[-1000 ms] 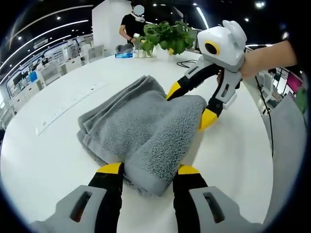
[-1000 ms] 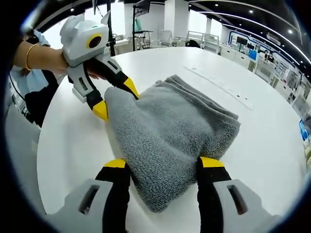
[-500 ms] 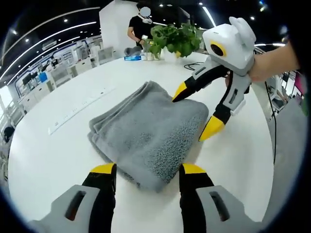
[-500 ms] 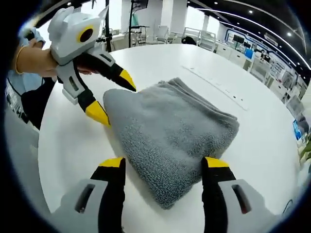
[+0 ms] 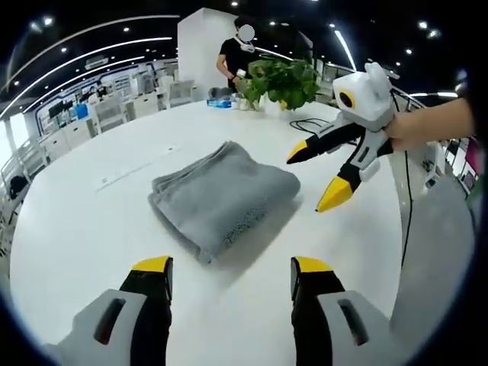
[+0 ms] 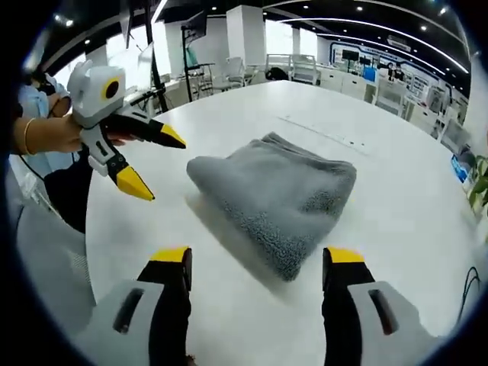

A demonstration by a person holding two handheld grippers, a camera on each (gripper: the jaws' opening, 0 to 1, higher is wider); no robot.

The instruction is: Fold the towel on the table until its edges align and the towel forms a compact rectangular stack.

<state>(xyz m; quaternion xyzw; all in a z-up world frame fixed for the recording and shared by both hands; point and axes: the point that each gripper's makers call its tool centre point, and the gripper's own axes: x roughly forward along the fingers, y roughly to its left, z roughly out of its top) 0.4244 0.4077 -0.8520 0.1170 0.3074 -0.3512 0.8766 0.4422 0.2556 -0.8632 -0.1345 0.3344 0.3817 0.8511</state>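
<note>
A grey towel (image 5: 221, 198) lies folded into a thick, roughly rectangular stack in the middle of the round white table (image 5: 69, 236). My left gripper (image 5: 230, 268) hovers open a short way in front of the towel's near end, with nothing between its jaws. My right gripper (image 5: 313, 181) is held by a hand off the towel's right side, open and apart from the cloth. In the right gripper view the towel (image 6: 274, 194) lies ahead of the open right gripper (image 6: 258, 258), and the left gripper (image 6: 158, 166) hangs open to its left above the table (image 6: 396, 198).
A potted green plant (image 5: 282, 76), a blue box (image 5: 221, 103) and a dark cable (image 5: 305, 122) sit at the table's far side, where a person (image 5: 240, 53) stands. A thin white strip (image 5: 137, 164) lies on the table beyond the towel. The table edge (image 5: 400, 252) curves close on the right.
Both grippers have drawn back and up from the towel, whose ends lay between their open jaws before. The towel now lies flat and free on the table.
</note>
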